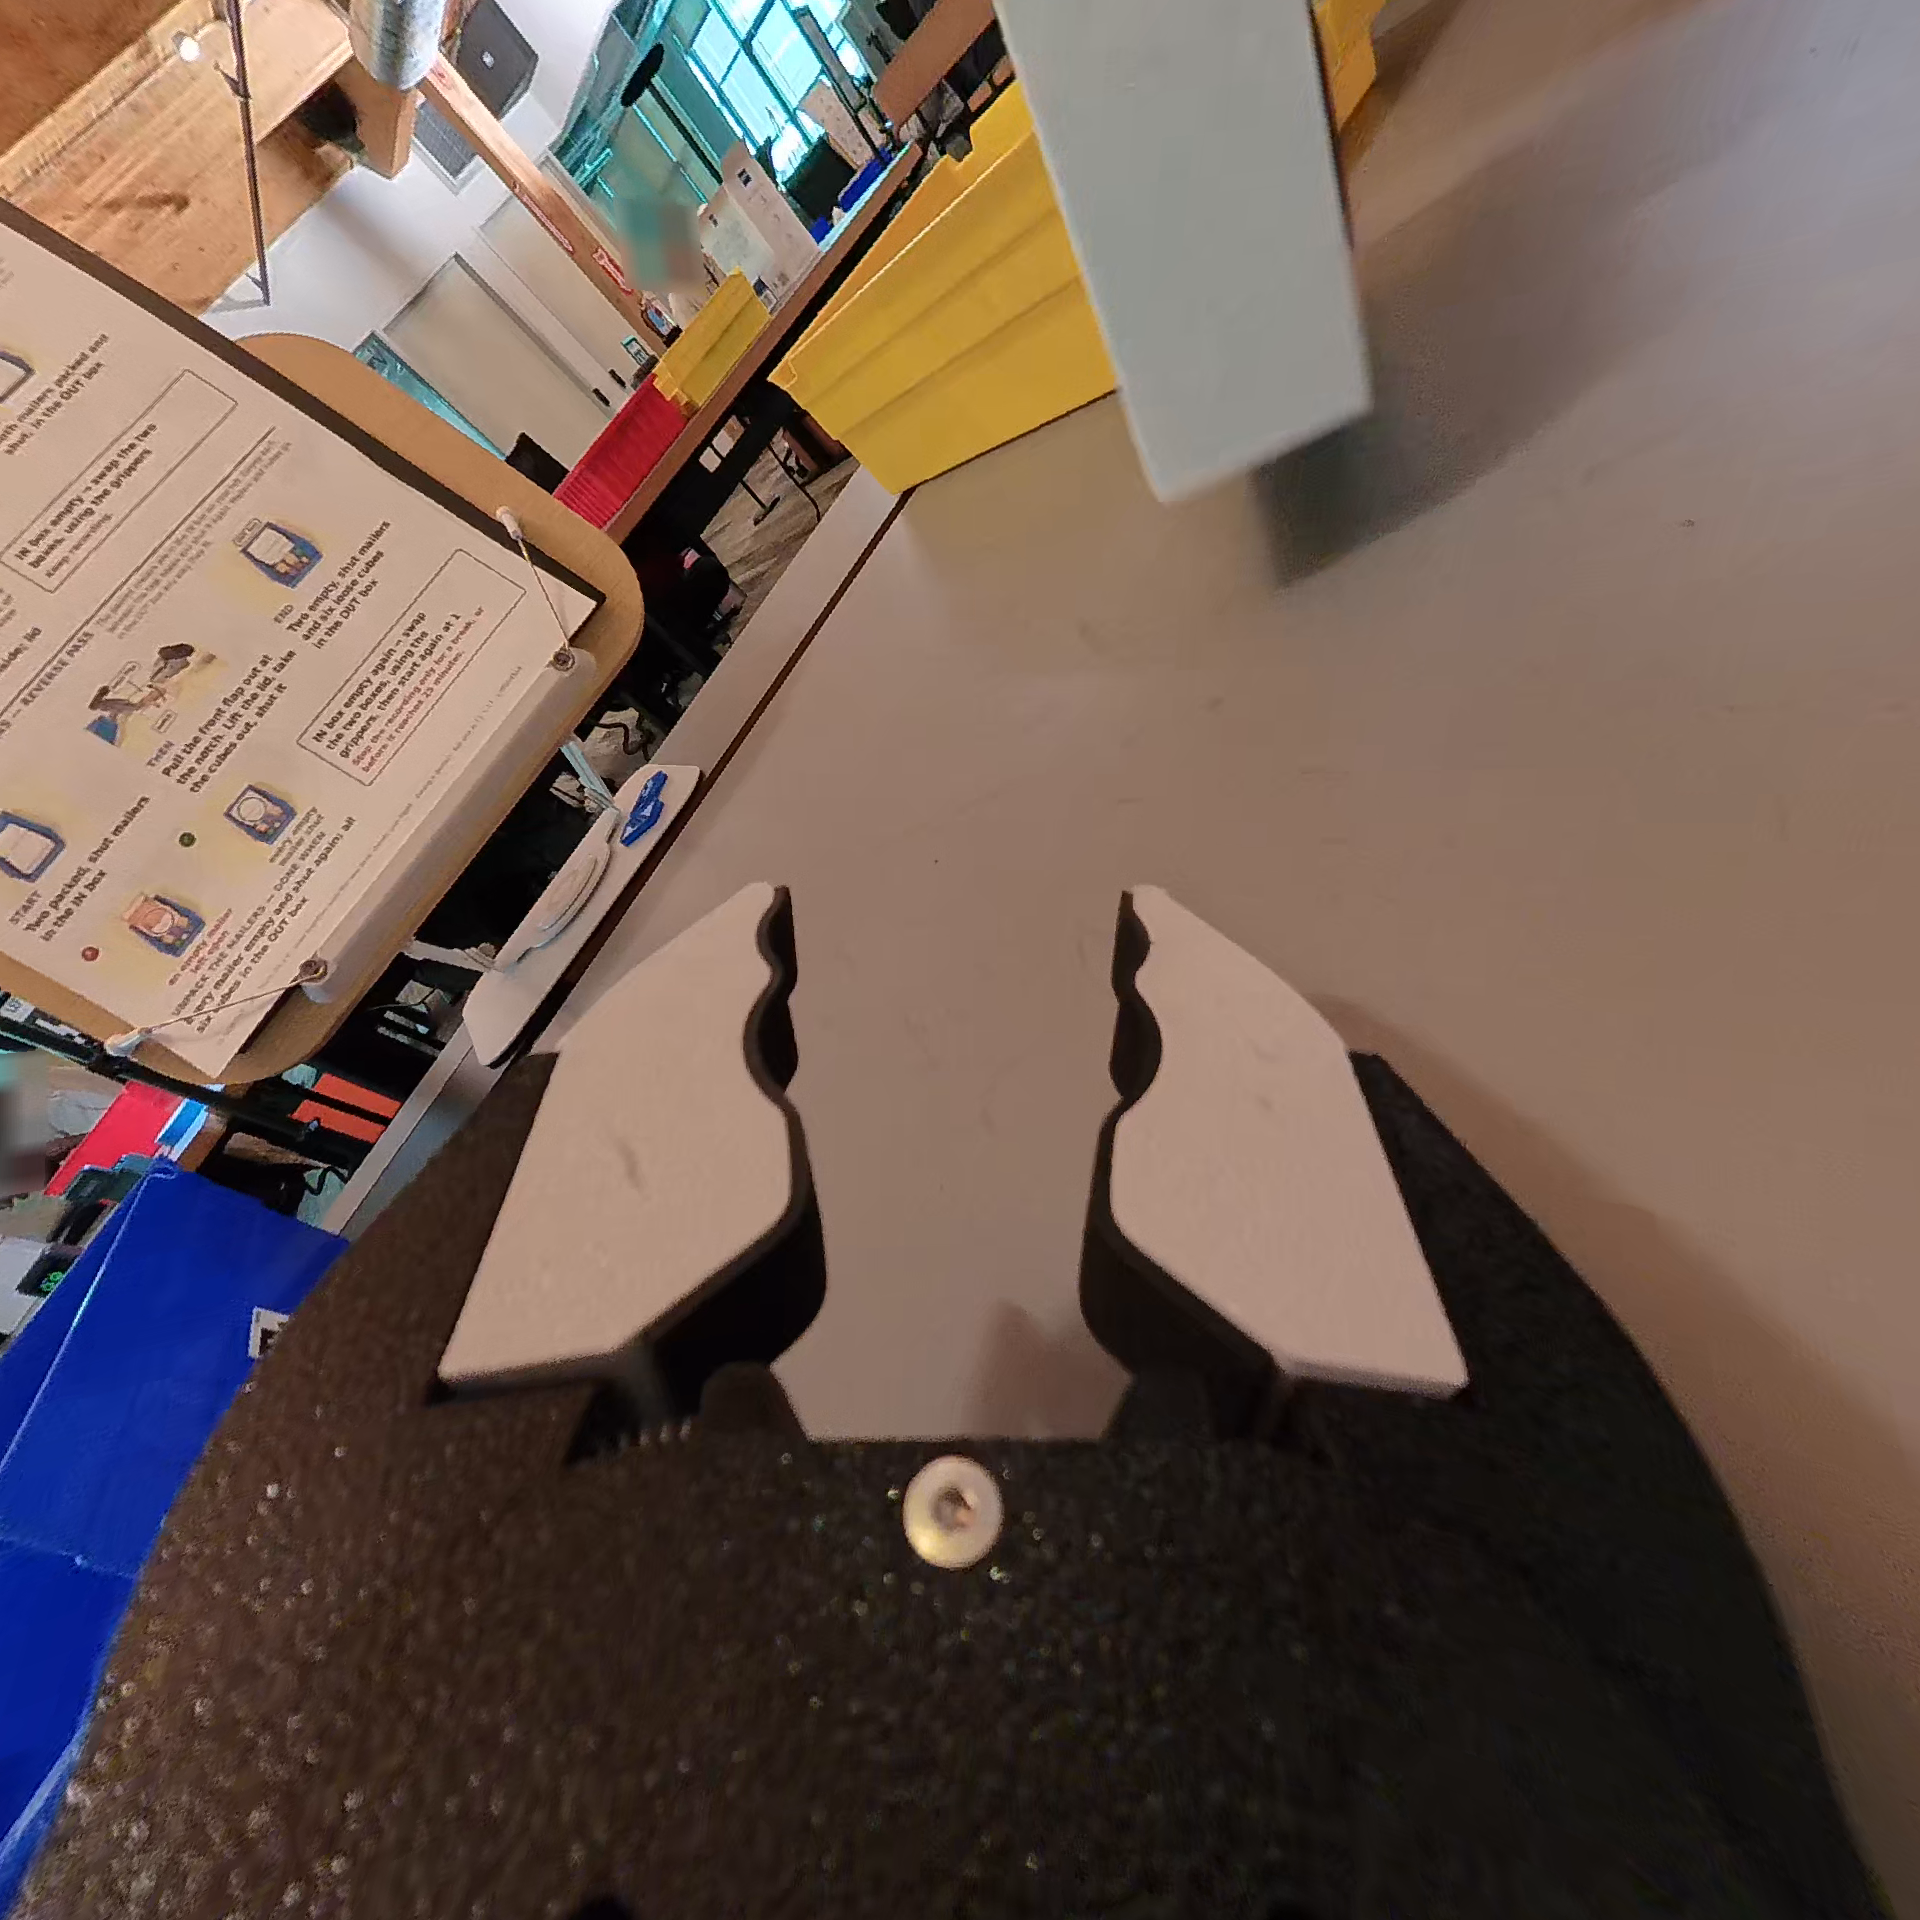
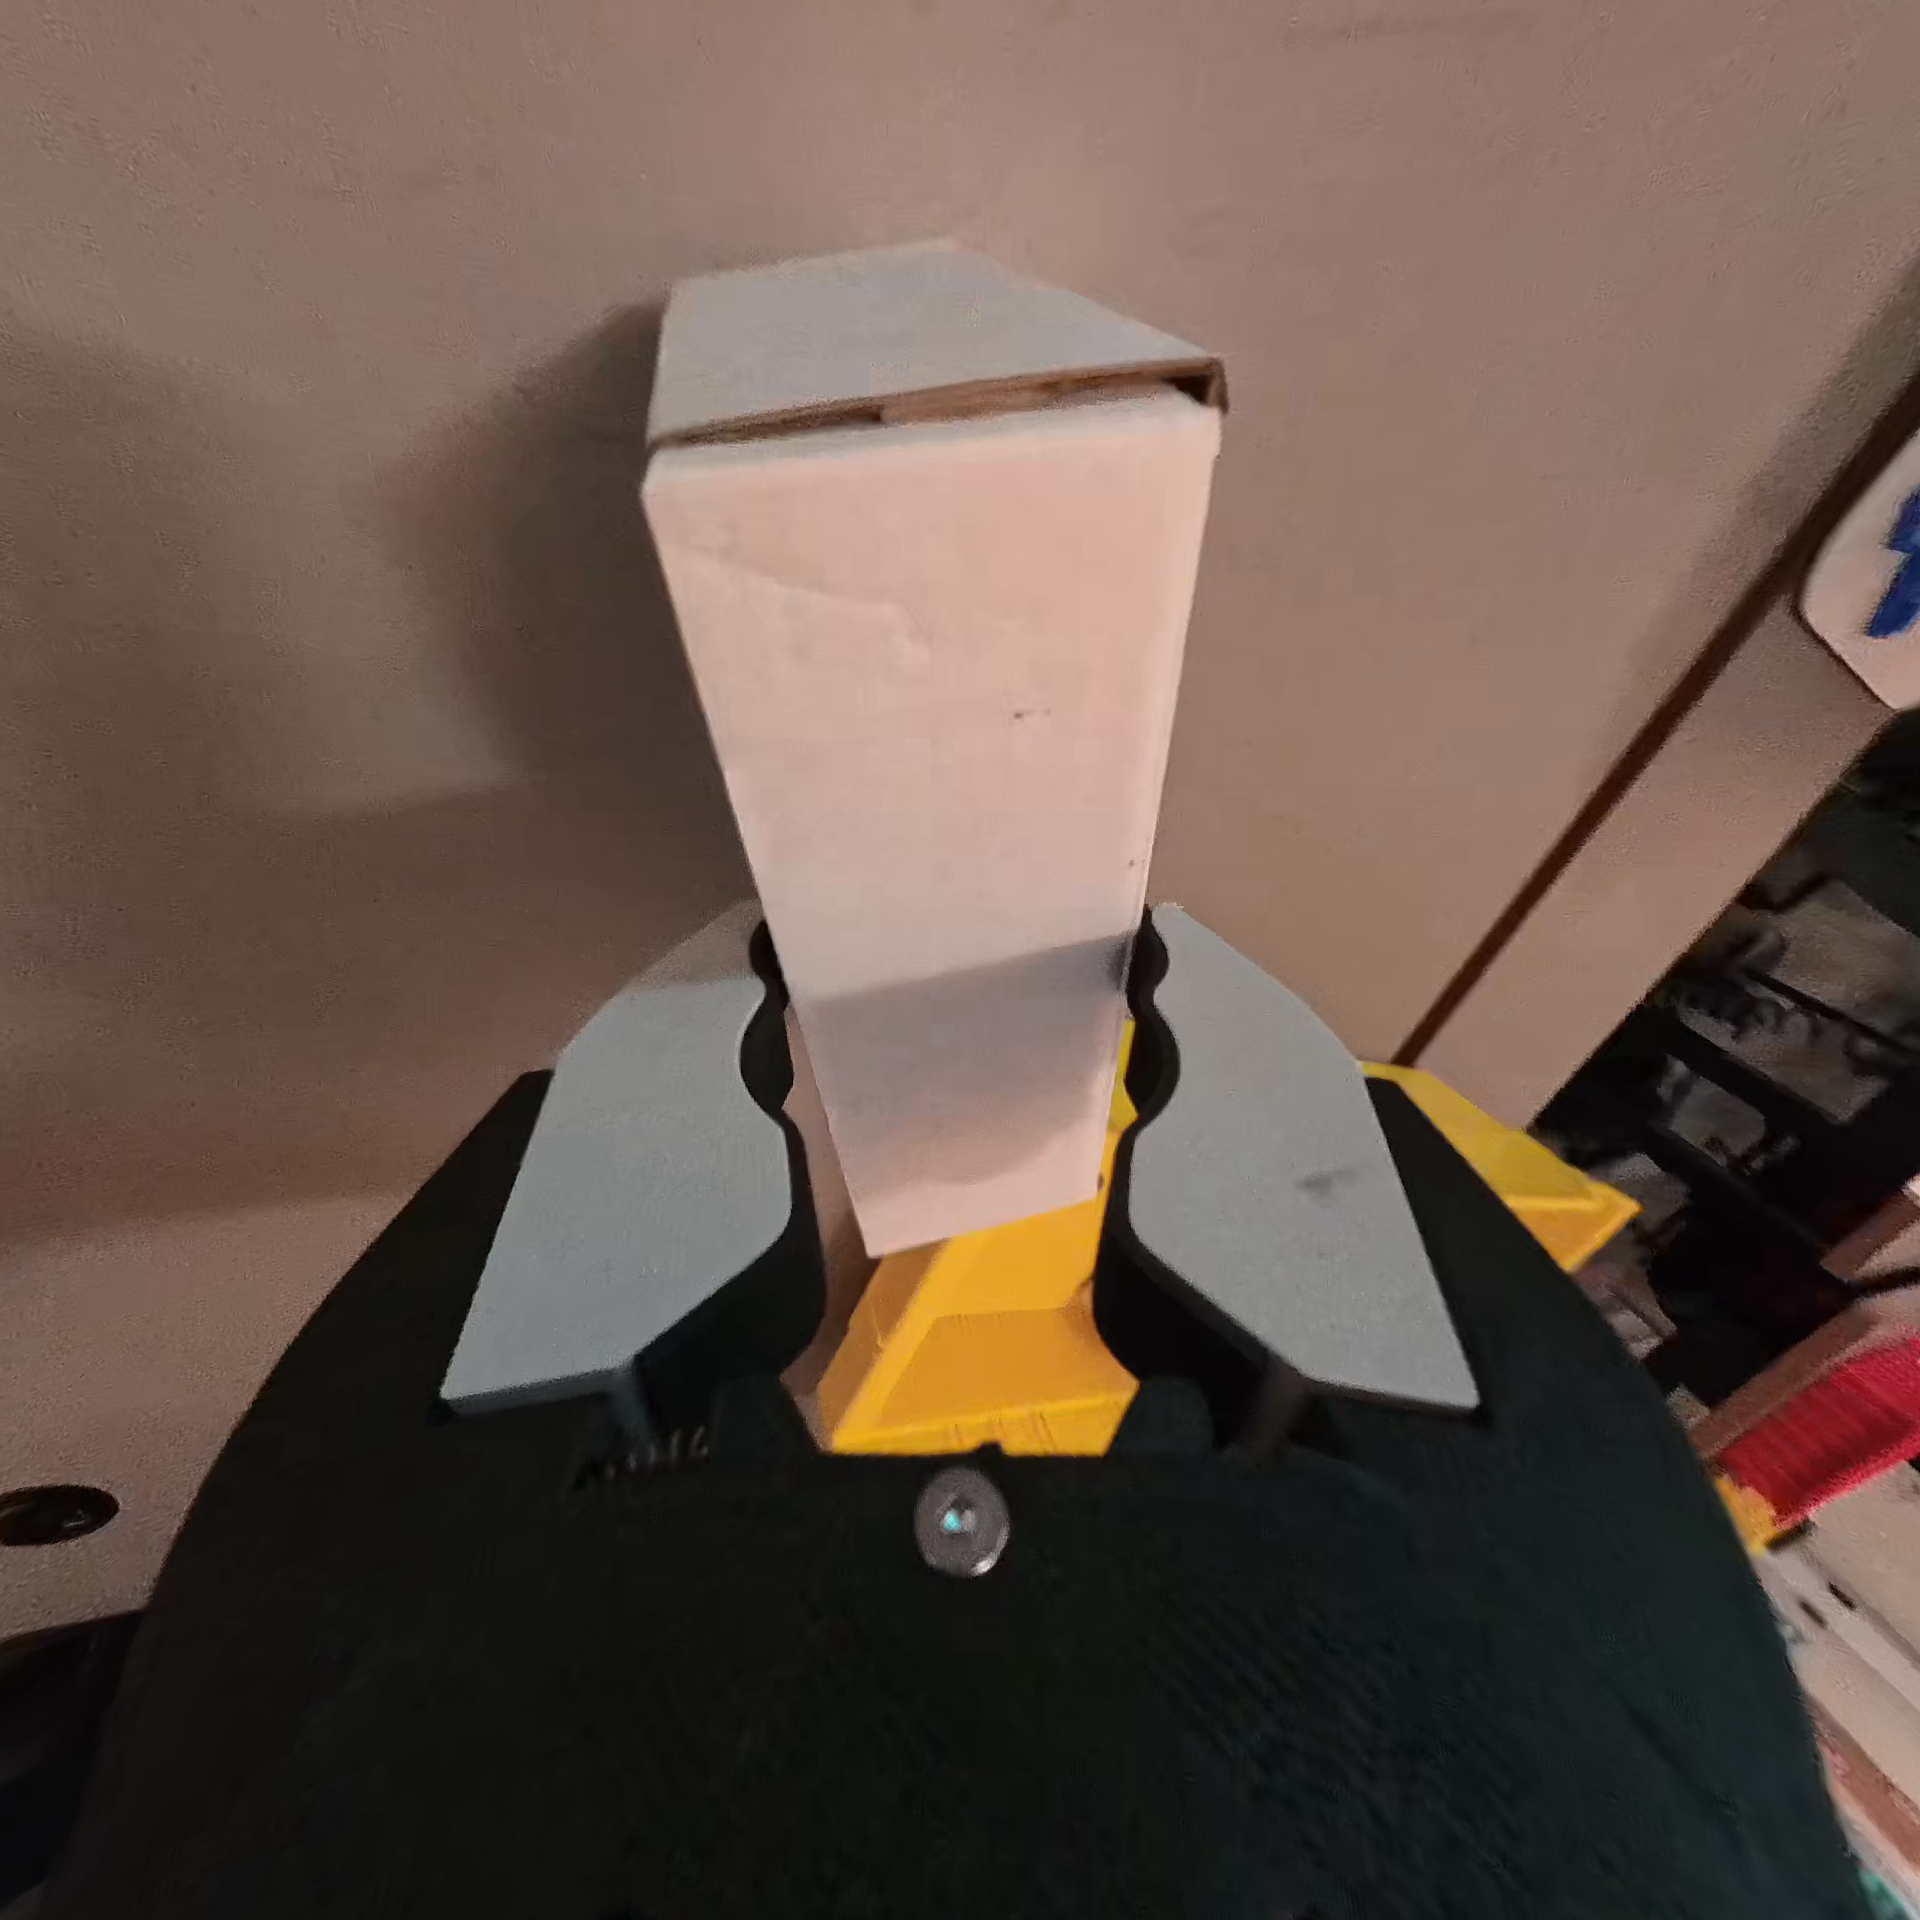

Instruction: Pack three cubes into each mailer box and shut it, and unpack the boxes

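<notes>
The beige surface (image 1: 1351, 831) fills most of both views, its far edge running diagonally and its near part hidden behind the black claw bodies. Yellow bins (image 1: 935, 343) stand stacked at the far edge, their upper ends covered by the box in the left wrist view; in the right wrist view only yellow fragments (image 2: 977, 1340) show between and beside the fingers, so their contents cannot be made out. A blue bin (image 1: 94, 1434) sits at the lower left, cut off by the frame and by the claw. An instruction sheet on a wooden board (image 1: 208, 675) leans at the left, partly out of frame. The white mailer box (image 2: 935, 779) is shut and held on end, clear above the surface, its lid seam showing at the far end; from the left it appears as a pale slab (image 1: 1195, 229) whose top leaves the frame, with a blurred shadow under it. The right claw (image 2: 956, 977) is clenched on the box's near end, fingers pressed to its sides; how deep the box sits is hidden. The left claw (image 1: 951, 925) is released, holding nothing, over bare surface, well apart from the box. A small white and blue thing (image 1: 644, 810) lies at the surface edge, too small to identify.
</notes>
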A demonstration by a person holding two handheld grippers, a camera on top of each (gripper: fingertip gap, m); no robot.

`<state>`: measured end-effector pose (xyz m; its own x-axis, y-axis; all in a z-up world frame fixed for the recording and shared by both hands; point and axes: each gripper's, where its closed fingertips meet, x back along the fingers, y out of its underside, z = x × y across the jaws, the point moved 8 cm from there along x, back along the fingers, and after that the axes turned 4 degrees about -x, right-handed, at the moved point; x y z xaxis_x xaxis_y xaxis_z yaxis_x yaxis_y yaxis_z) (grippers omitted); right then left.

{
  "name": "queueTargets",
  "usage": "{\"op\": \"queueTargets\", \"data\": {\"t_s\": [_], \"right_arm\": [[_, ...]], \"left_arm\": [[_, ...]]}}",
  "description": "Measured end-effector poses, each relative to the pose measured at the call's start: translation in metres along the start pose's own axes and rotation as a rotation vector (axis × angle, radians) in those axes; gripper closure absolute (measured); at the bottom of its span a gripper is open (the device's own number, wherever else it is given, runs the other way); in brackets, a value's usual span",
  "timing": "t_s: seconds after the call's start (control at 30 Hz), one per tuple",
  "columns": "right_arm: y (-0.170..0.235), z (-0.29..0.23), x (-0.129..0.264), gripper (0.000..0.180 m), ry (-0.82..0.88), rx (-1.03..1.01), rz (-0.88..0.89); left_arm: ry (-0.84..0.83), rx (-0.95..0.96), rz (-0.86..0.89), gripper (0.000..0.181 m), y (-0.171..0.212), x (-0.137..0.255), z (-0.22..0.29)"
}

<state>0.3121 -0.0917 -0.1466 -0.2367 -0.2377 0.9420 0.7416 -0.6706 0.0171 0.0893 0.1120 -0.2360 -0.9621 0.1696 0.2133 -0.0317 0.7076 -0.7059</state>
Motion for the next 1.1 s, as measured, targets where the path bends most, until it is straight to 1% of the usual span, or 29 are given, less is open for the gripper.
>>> {"op": "queueTargets", "data": {"t_s": [0.13,0.2,0.3,0.37,0.47,0.53,0.6,0.7,0.77,0.83,0.9,1.0,1.1], "right_arm": [[0.016,0.007,0.06,0.117,0.224,-0.154,0.082],[0.028,0.006,0.089,0.117,0.307,-0.222,0.115],[0.054,0.009,0.115,0.117,0.453,-0.309,0.036],[0.076,0.016,0.117,0.117,0.553,-0.382,-0.057],[0.113,0.024,0.095,0.116,0.657,-0.481,-0.22],[0.133,0.027,0.071,0.116,0.701,-0.542,-0.277],[0.149,0.026,0.044,0.117,0.713,-0.608,-0.334],[0.164,0.023,0.01,0.117,0.725,-0.62,-0.423],[0.167,0.024,-0.007,0.117,0.731,-0.629,-0.43],[0.167,0.028,-0.017,0.117,0.763,-0.649,-0.397],[0.167,0.032,-0.026,0.117,0.79,-0.631,-0.363],[0.172,0.036,-0.038,0.117,0.834,-0.599,-0.366],[0.172,0.037,-0.054,0.117,0.828,-0.575,-0.351]], "left_arm": [[-0.007,0.02,0.007,0.123,0.001,0.002,-0.002],[-0.008,0.035,0.008,0.123,0.001,0.002,-0.004],[-0.002,0.043,-0.001,0.123,0.001,0.001,-0.004],[0.005,0.036,-0.012,0.123,0.001,0.0,-0.004],[0.015,0.025,-0.026,0.123,0.002,-0.002,-0.002],[0.017,0.025,-0.029,0.123,0.002,-0.002,-0.002],[0.019,0.03,-0.027,0.123,0.002,-0.002,-0.003],[0.02,0.04,-0.025,0.123,0.002,-0.002,-0.004],[0.02,0.043,-0.024,0.123,0.002,-0.002,-0.004],[0.02,0.043,-0.023,0.123,0.002,-0.002,-0.004],[0.019,0.039,-0.022,0.123,0.002,-0.001,-0.004],[0.015,0.037,-0.018,0.123,0.002,-0.001,-0.003],[0.012,0.041,-0.012,0.123,0.002,0.0,-0.004]]}}
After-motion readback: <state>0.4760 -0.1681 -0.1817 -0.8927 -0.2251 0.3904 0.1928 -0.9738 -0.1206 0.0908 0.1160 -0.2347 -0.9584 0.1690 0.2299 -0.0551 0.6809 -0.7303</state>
